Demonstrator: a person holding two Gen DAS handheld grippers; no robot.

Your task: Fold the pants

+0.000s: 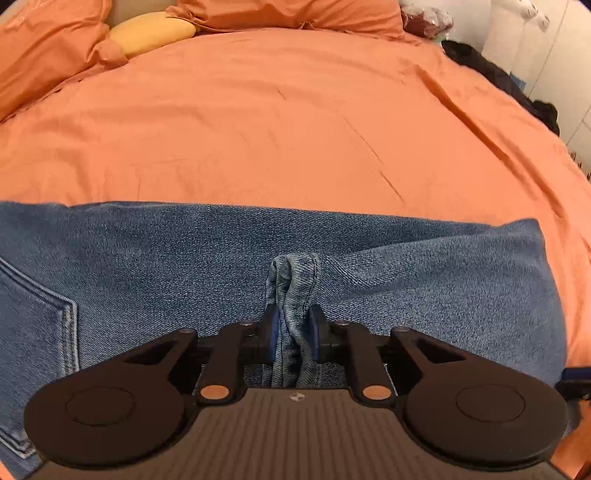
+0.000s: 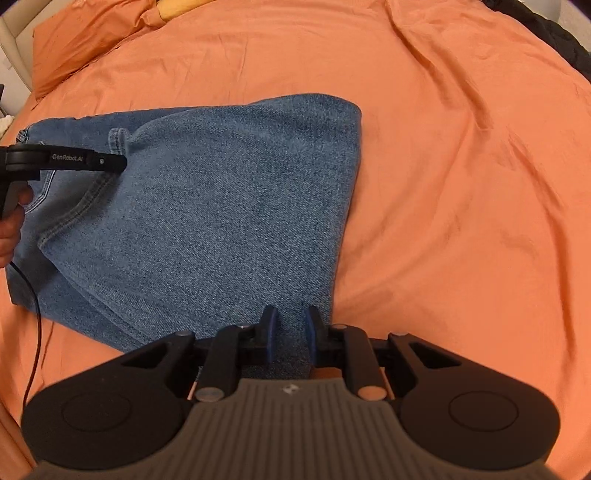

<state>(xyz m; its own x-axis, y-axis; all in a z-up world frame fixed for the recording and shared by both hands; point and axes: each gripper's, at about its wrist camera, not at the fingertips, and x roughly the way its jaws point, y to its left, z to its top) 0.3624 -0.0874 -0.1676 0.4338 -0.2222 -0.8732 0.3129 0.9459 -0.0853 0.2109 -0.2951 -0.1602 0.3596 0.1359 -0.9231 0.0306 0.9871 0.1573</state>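
Blue denim pants (image 2: 207,206) lie folded on the orange bed; they also fill the lower left wrist view (image 1: 184,266). My left gripper (image 1: 293,321) is shut on a bunched hem of the pants (image 1: 295,280), over the folded denim. It shows from the side in the right wrist view (image 2: 88,162), at the pants' left part near the hem. My right gripper (image 2: 289,325) sits at the near edge of the pants, its blue pads a small gap apart with denim between them; I cannot tell whether they pinch it.
The orange bed sheet (image 1: 295,129) stretches far and right. Orange pillows (image 1: 295,14) and a yellow cushion (image 1: 151,31) lie at the head. Dark clothes (image 1: 491,70) lie at the right bed edge. A black cable (image 2: 35,325) hangs at the left.
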